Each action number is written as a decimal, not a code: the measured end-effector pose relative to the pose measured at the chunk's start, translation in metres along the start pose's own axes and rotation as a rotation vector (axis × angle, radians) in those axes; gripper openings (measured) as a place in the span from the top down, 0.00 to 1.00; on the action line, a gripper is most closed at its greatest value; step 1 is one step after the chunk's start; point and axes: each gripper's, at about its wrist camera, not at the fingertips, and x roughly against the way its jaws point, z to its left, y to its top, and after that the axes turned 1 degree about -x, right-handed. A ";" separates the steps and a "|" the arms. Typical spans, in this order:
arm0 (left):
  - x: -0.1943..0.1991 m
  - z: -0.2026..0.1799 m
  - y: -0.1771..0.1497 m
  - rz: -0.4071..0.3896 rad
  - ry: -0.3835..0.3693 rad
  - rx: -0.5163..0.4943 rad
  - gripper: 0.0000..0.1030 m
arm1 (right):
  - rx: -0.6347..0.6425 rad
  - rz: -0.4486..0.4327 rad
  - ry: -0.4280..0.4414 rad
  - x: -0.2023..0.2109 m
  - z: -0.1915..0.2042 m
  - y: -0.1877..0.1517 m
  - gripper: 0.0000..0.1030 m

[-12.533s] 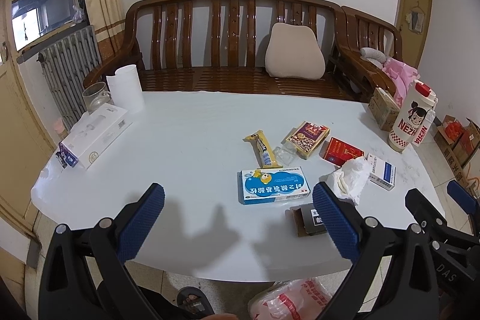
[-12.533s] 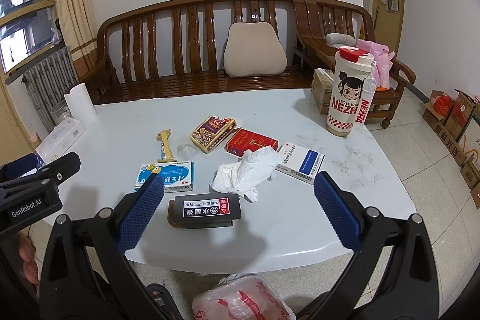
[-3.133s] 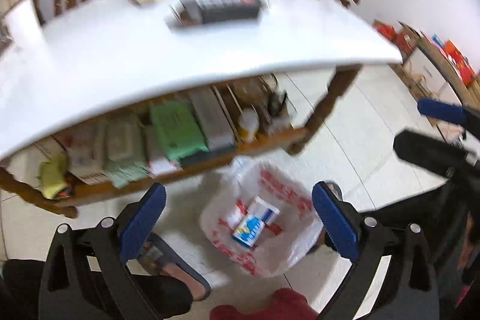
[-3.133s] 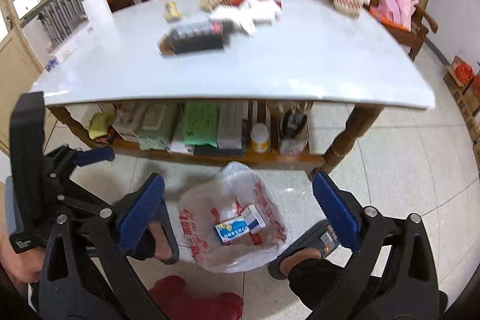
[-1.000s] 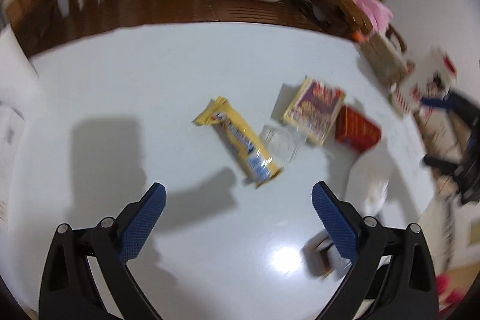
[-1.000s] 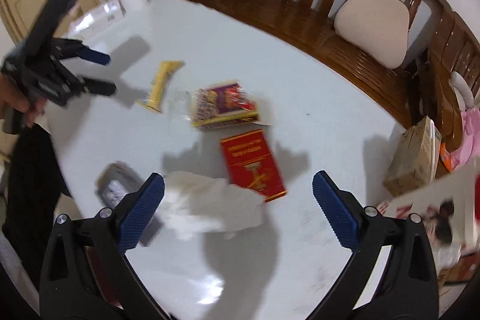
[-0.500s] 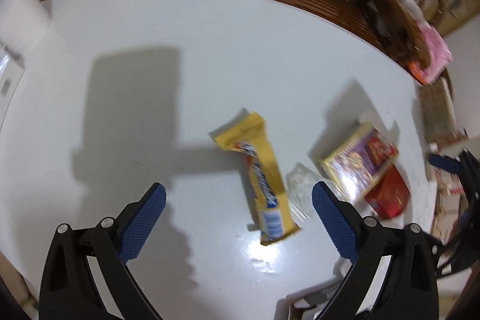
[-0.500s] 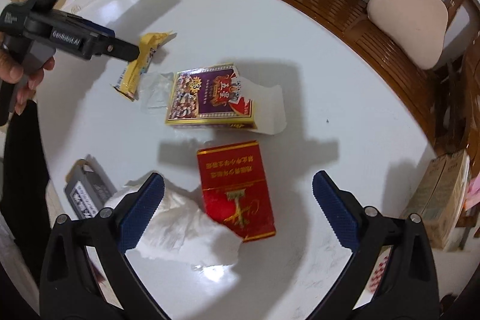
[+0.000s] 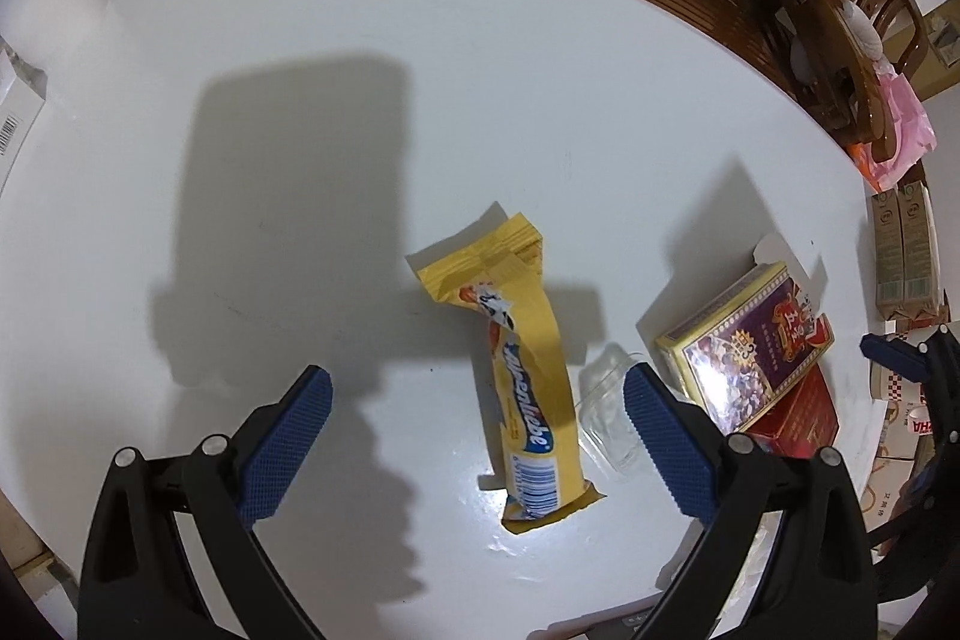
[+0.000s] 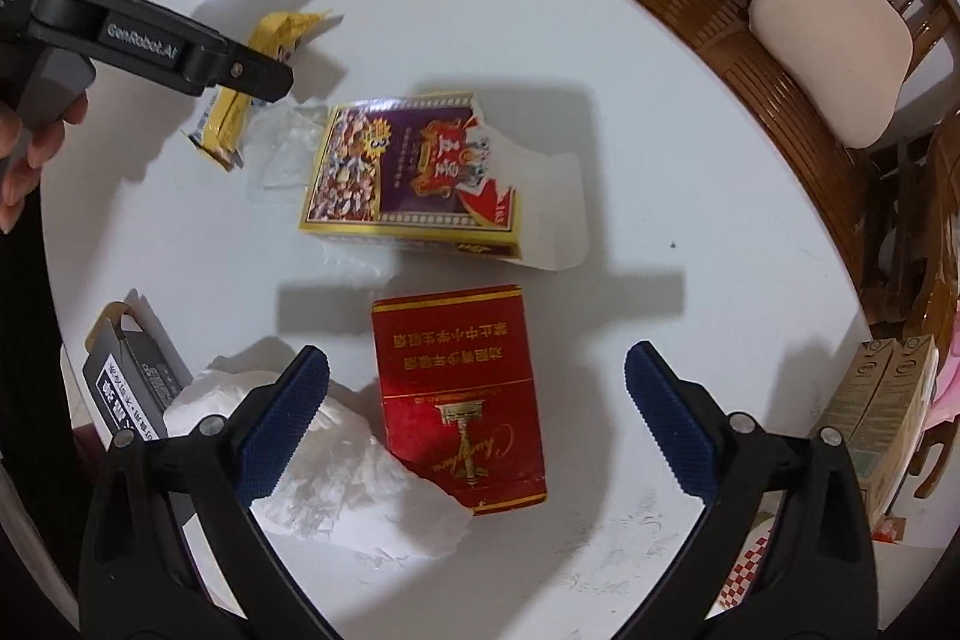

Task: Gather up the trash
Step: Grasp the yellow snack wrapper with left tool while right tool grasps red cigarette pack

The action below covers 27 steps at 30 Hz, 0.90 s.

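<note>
Dropping in closer on both sides now: over the last second both grippers have come down from a wide look at the bench (image 9: 300, 40) to hovering right over their own piece of trash. Left gripper (image 9: 477, 400) has its fingers spread wide with nothing in them, and the yellow wrapper (image 9: 522, 388) lies flat between them, nearer the right finger, its torn end pointing away. A crumpled clear plastic bit (image 9: 606, 412) sits just beside the wrapper, right at that finger's tip.

Right gripper (image 10: 477, 394) is also wide open and empty, with the red pack (image 10: 459, 394) lying between its fingers, lengthwise. Tissue wad (image 10: 336, 472) is touching the pack's left side, partly under the left finger. Purple box (image 10: 408, 178) lies just beyond the pack, and a black box (image 10: 129, 388) sits out past the left finger.

My read: the blue box is already in the bag on the floor, so this is round two, one item per hand. Both look lined up for a pinch. That tissue could get caught along with the pack.
</note>
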 end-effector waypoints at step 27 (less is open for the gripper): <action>0.003 -0.015 0.003 0.031 0.005 0.009 0.66 | -0.008 0.038 0.036 -0.021 0.000 0.010 0.35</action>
